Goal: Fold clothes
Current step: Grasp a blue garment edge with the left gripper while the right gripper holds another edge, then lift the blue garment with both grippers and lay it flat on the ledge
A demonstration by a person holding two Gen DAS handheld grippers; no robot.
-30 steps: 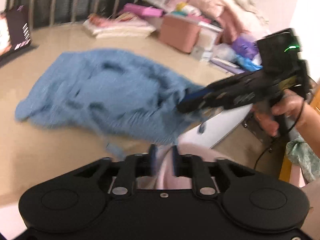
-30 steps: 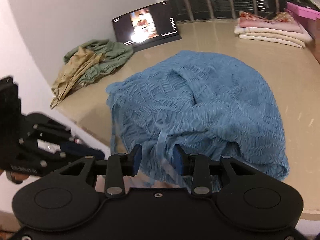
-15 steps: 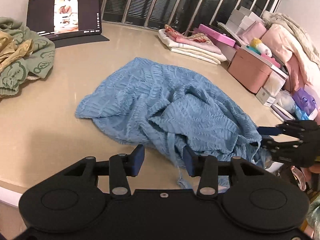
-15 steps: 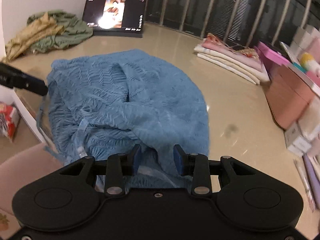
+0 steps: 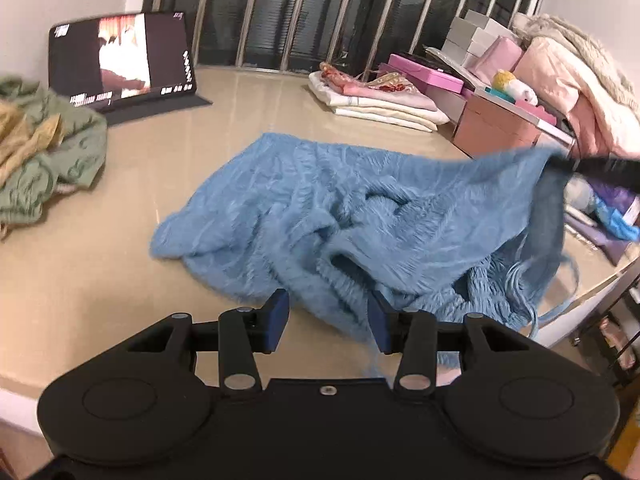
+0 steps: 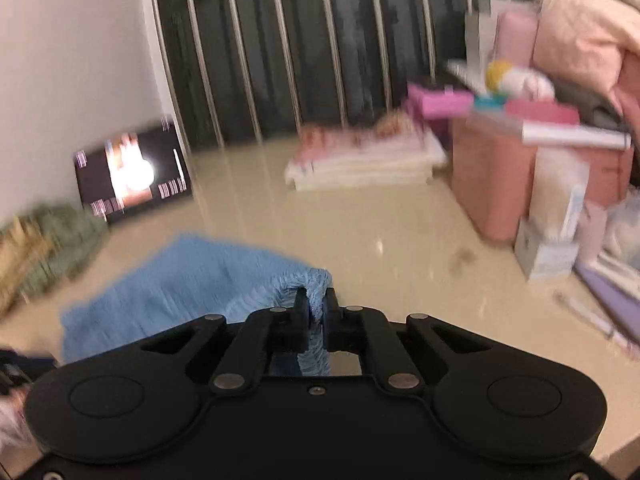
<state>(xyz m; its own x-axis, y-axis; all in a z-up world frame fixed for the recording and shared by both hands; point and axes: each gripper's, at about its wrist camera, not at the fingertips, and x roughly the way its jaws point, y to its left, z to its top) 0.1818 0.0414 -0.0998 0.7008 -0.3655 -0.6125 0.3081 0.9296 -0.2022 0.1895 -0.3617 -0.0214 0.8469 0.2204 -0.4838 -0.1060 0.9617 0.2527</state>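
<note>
Since half a second before, the right tool [image 6: 315,307] had clamped the blue garment [image 5: 320,216], lifting its three-o'clock edge; the left tool [image 5: 327,320] stayed apart, gripping nothing.

Open tabletop front-left; clutter rings back & right.
Bare table [image 5: 100,280] w/ passing room; green clothes [image 5: 48,160] left, tablet [image 5: 120,60] behind, folded stack [image 5: 376,104] & pink boxes [image 5: 496,128] right.
</note>
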